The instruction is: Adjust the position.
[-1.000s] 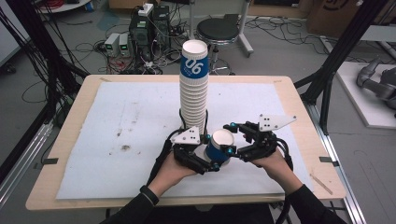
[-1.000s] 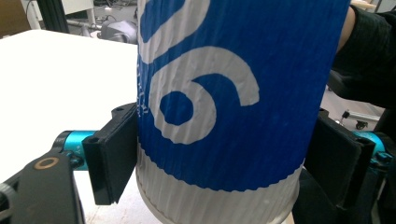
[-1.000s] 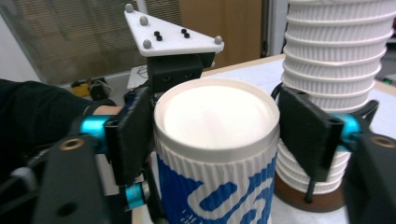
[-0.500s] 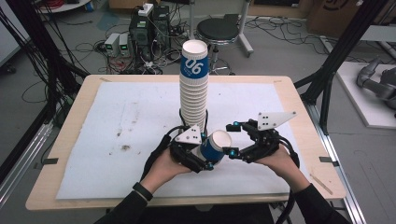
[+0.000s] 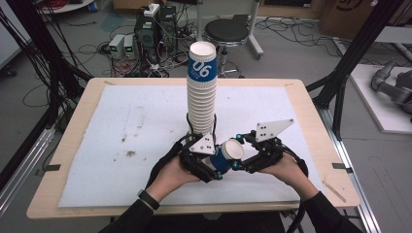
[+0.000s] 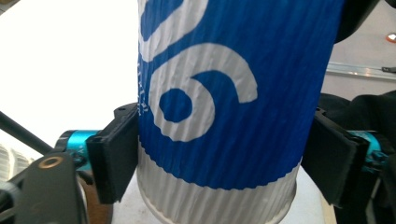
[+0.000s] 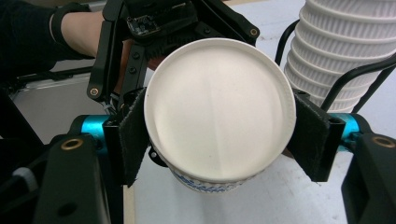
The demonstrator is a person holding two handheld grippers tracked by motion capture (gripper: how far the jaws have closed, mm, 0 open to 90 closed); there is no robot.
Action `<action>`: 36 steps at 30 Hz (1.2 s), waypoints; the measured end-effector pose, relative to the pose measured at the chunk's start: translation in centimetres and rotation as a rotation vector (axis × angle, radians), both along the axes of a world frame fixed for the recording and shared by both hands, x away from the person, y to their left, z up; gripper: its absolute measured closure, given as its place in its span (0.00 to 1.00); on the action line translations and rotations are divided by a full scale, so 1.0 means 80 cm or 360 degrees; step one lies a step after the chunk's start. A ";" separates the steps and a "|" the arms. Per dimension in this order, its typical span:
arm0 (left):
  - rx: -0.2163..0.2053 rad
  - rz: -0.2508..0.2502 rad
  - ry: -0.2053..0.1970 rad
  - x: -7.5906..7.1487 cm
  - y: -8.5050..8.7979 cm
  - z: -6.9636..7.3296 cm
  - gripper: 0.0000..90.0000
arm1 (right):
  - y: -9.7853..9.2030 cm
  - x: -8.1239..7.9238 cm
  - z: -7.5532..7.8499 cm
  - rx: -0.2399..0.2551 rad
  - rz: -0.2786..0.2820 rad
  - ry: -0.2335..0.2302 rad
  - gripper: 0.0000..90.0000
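- High view: a tall stack of cups (image 5: 201, 92) is seen standing upright on the white sheet (image 5: 121, 136) that covers the wooden counter (image 5: 311, 104); the stack is made of ribbed white paper, and its top cup carries a blue band with "06" in white.
- A single paper cup (image 5: 227, 154) is held on its side just in front of the stack's foot, above the counter between the two hands, its round mouth turned toward the right gripper (image 5: 245, 154).
- In the left gripper view the cup's (image 6: 224, 107) wall is shown as finely ribbed paper, blue with a large white numeral above a plain white band; the left gripper's (image 6: 219, 158) black, flat-faced fingers (image 6: 114, 154) are pressed against both sides of it, clamped on the cup.
- In the right gripper view the cup's (image 7: 219, 121) smooth white inside and rolled rim are seen head-on; the right gripper's (image 7: 219, 135) fingers (image 7: 133, 140), faced with rough black padding, are set at either side of the rim and touch it.
- The left gripper (image 5: 206, 162) is largely covered by its grey three-cornered plate in the high view.
- The foot of the stack (image 7: 345, 56) is crossed by a black cable (image 7: 355, 77) and cut off by the top edge in the right gripper view.
- The small print on the cup's blue band cannot be read.
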State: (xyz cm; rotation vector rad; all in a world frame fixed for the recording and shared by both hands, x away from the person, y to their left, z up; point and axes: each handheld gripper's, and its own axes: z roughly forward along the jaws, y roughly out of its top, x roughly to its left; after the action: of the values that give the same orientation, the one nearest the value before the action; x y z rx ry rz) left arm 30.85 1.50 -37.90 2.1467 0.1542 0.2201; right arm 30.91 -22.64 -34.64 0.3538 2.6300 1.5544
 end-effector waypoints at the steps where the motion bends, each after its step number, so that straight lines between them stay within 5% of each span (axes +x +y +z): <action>1: -0.0036 0.0001 0.0004 0.000 0.001 0.000 0.20 | -0.001 0.000 0.000 0.0010 -0.0003 0.0000 0.33; 4: -0.0111 -0.0013 0.0010 -0.001 0.004 0.000 0.18 | -0.005 0.002 0.002 0.0055 0.0004 0.0015 0.33; 5: -0.0208 -0.0028 0.0027 0.000 0.009 -0.001 0.16 | -0.011 0.003 0.005 0.0120 0.0001 0.0025 0.33; 6: -0.0208 -0.0028 0.0027 0.000 0.009 -0.001 0.16 | -0.012 0.004 0.006 0.0148 0.0005 0.0020 0.33; 7: -0.0310 -0.0014 0.0039 0.000 0.013 -0.002 0.16 | -0.015 0.004 0.007 0.0176 0.0004 0.0029 0.33; 10: -0.0425 0.0019 0.0095 0.003 0.018 -0.005 0.16 | -0.021 0.004 0.010 0.0253 -0.0011 0.0041 0.33; 17: -0.0594 0.0015 0.0181 0.008 0.022 -0.013 0.13 | -0.029 0.006 0.011 0.0385 -0.0033 0.0066 0.34; 29: -0.0652 -0.0071 0.0179 0.007 0.023 -0.014 0.19 | -0.028 0.008 0.006 0.0470 -0.0002 0.0141 0.34; 35: -0.0572 -0.0064 0.0162 0.008 0.029 -0.005 0.21 | -0.030 0.010 0.005 0.0413 0.0013 0.0151 0.34; 36: -0.0508 -0.0074 0.0147 0.008 0.030 0.001 0.21 | -0.031 0.011 0.005 0.0394 0.0021 0.0153 0.33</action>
State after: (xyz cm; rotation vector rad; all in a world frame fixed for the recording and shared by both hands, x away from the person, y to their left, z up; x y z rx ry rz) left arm 31.52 3.86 -37.86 1.8409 0.1800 0.0633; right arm 31.76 -25.11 -34.23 0.4362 2.5147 1.9189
